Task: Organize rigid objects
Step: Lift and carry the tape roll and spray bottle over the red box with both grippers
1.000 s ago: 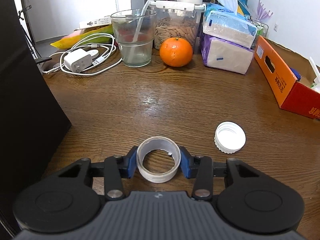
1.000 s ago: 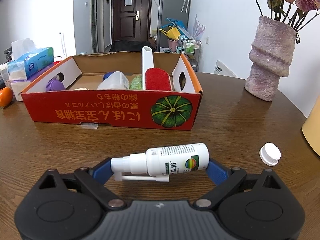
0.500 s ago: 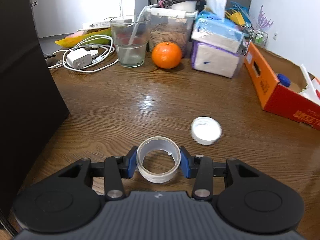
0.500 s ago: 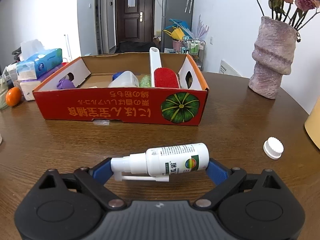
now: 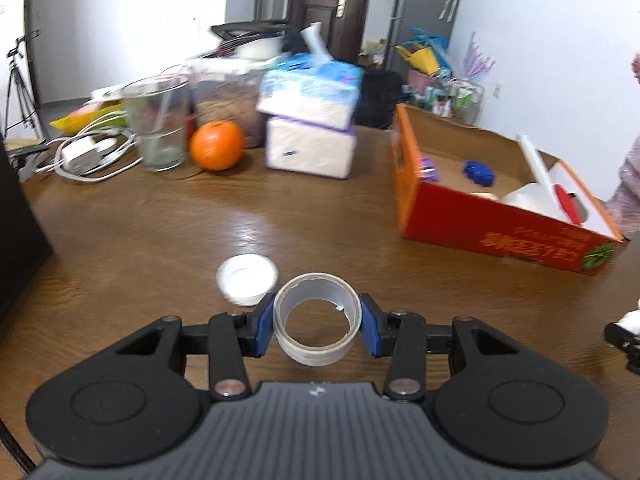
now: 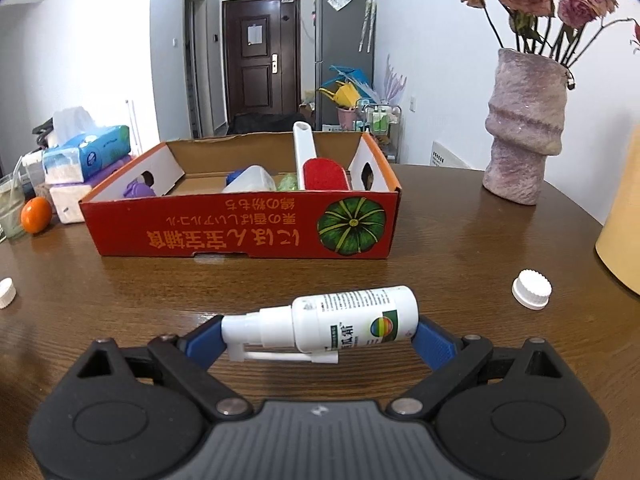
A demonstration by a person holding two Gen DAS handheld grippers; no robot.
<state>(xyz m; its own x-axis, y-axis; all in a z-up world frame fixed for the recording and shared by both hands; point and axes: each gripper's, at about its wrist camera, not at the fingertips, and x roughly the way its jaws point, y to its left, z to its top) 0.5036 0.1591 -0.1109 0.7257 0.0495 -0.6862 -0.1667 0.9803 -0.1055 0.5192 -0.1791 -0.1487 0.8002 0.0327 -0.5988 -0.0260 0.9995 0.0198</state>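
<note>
My left gripper (image 5: 317, 321) is shut on a roll of tape (image 5: 316, 340), held above the wooden table. A wide white lid (image 5: 247, 279) lies just ahead to its left. My right gripper (image 6: 320, 334) is shut on a white spray bottle (image 6: 340, 326), held crosswise by its ends. The red cardboard box (image 6: 248, 230) stands ahead of it with a brush, a white jug and small items inside; it also shows at the right in the left wrist view (image 5: 496, 232). A small white ribbed cap (image 6: 531, 283) lies on the table to the right.
An orange (image 5: 216, 145), a glass (image 5: 158, 128), a charger with cable (image 5: 86, 152) and stacked tissue packs (image 5: 310, 120) stand at the table's back left. A stone vase (image 6: 522, 128) with dried roses stands at the right. A yellow object (image 6: 622, 224) is at the far right edge.
My left gripper has swung right with the tape, so the white lid now lies to its left and the box has come into view. My right gripper has risen slightly.
</note>
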